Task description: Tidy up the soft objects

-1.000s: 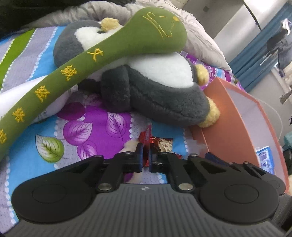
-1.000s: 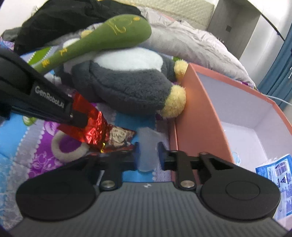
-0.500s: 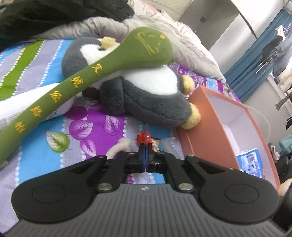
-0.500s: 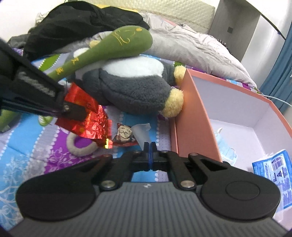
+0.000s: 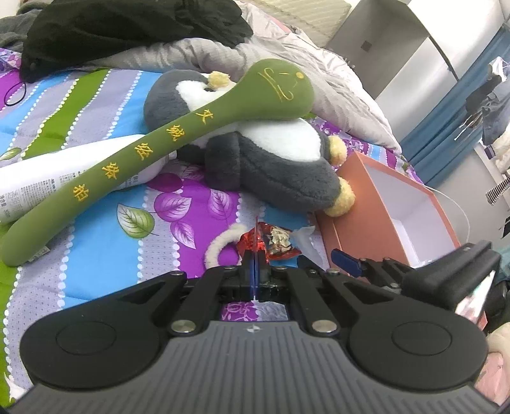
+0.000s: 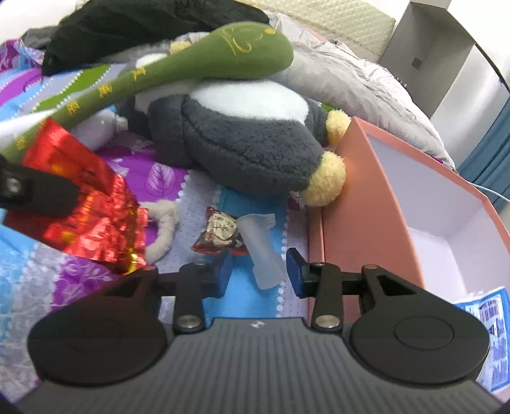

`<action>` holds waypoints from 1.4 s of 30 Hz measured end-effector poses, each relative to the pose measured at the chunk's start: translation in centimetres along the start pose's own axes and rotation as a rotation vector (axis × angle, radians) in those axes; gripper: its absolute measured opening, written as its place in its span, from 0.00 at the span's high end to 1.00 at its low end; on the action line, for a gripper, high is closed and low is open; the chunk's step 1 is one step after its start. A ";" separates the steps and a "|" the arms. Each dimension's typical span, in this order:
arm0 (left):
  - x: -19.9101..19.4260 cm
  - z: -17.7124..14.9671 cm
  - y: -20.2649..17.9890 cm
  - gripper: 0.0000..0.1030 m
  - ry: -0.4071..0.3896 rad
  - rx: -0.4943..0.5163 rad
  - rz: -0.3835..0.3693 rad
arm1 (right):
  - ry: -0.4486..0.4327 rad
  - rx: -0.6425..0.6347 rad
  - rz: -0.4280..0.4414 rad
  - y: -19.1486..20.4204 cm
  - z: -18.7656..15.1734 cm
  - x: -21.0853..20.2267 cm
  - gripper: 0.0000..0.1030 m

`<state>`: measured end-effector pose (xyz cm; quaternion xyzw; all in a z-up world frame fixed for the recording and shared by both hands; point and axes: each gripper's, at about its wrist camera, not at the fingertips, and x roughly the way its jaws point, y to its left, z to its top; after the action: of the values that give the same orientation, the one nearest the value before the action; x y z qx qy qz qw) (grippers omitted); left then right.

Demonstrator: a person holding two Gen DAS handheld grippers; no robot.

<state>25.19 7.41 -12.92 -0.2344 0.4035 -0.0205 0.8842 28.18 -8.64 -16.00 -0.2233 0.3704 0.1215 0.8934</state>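
Observation:
My left gripper (image 5: 255, 264) is shut on a red foil packet (image 6: 86, 203), seen edge-on in the left wrist view (image 5: 256, 235) and held above the bedspread. My right gripper (image 6: 258, 270) is open around a translucent white soft piece (image 6: 259, 242) that lies on the bed. A small candy wrapper (image 6: 220, 232) lies beside it. A grey and white penguin plush (image 5: 264, 159) lies behind, with a long green plush (image 5: 178, 137) across it. An orange box (image 6: 366, 191) with a white inside stands to the right.
A white tube (image 5: 47, 178) lies under the green plush. A cream fuzzy ring (image 5: 223, 245) lies on the bedspread. A blue printed packet (image 6: 487, 321) is inside the box. A grey duvet (image 5: 318, 73) and black clothing (image 5: 127, 28) are piled behind.
My right gripper was shut half a second ago and is now open, low around the translucent piece. My left gripper has lifted back with the red packet.

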 end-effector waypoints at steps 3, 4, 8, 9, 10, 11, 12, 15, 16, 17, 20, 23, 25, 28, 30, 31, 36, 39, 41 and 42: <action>0.4 0.1 0.3 0.99 0.004 -0.004 0.004 | 0.019 -0.031 -0.007 0.3 0.0 1.5 0.62; 0.5 0.2 0.3 0.99 0.006 -0.004 0.003 | 0.023 -0.038 -0.011 0.3 0.0 1.9 0.62; 0.9 0.3 0.4 0.99 0.014 -0.001 0.001 | 0.039 -0.059 -0.015 0.4 0.0 3.2 0.63; 1.0 0.3 0.4 0.99 0.016 0.000 0.000 | 0.048 -0.053 -0.006 0.3 0.0 3.5 0.65; 1.1 0.3 0.4 0.99 0.018 -0.001 0.000 | 0.053 -0.048 -0.002 0.1 0.0 3.7 0.70; 1.2 0.3 0.5 0.99 0.020 -0.003 0.000 | 0.051 -0.046 -0.008 0.0 0.0 3.7 0.73; 1.2 0.3 0.7 0.99 0.022 -0.005 0.000 | 0.044 -0.041 -0.011 -0.1 0.0 3.6 0.74; 1.2 0.3 0.9 0.99 0.020 -0.009 0.004 | 0.042 -0.018 0.014 -0.5 0.3 2.9 0.78; 1.1 0.3 1.0 0.99 0.019 -0.010 0.005 | 0.044 -0.013 0.024 -0.6 0.3 2.5 0.78; 1.1 0.3 1.0 0.99 0.018 -0.011 0.006 | 0.043 -0.006 0.034 -0.6 0.4 2.0 0.78; 0.5 0.2 1.0 0.99 0.016 0.000 0.015 | 0.024 0.001 0.054 -0.5 0.5 0.1 0.78; -0.5 -0.1 0.8 0.99 0.007 0.011 0.019 | 0.015 0.025 0.084 -0.7 0.4 -1.9 0.78; -1.2 -0.5 0.8 0.99 0.005 0.007 0.023 | 0.006 0.031 0.096 -0.7 0.1 -3.3 0.78; -2.5 -1.2 0.5 0.99 -0.004 0.013 0.027 | 0.003 0.062 0.125 -1.0 -0.3 -5.2 0.78; -3.4 -1.9 0.3 0.99 -0.006 0.013 0.024 | -0.001 0.082 0.140 -1.0 -0.7 -6.6 0.78; -3.8 -2.1 0.2 0.99 -0.007 0.015 0.025 | -0.001 0.094 0.150 -1.2 -0.9 -7.4 0.78; -6.3 -3.9 -0.4 0.99 -0.016 0.022 0.019 | -0.014 0.150 0.195 -1.8 -2.0 -11.1 0.78; -7.9 -5.2 -0.8 0.99 -0.024 0.027 0.016 | -0.018 0.182 0.219 -2.1 -2.8 -13.2 0.78; -8.9 -5.9 -1.0 0.99 -0.027 0.027 0.014 | -0.022 0.198 0.232 -2.2 -3.4 -14.5 0.78; -9.5 -6.3 -1.1 0.99 -0.028 0.028 0.013 | -0.023 0.208 0.242 -2.3 -3.7 -15.1 0.78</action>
<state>14.40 6.01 -9.34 -0.2198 0.3921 -0.0170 0.8931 16.31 -13.25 -6.81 -0.0817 0.3949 0.1917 0.8948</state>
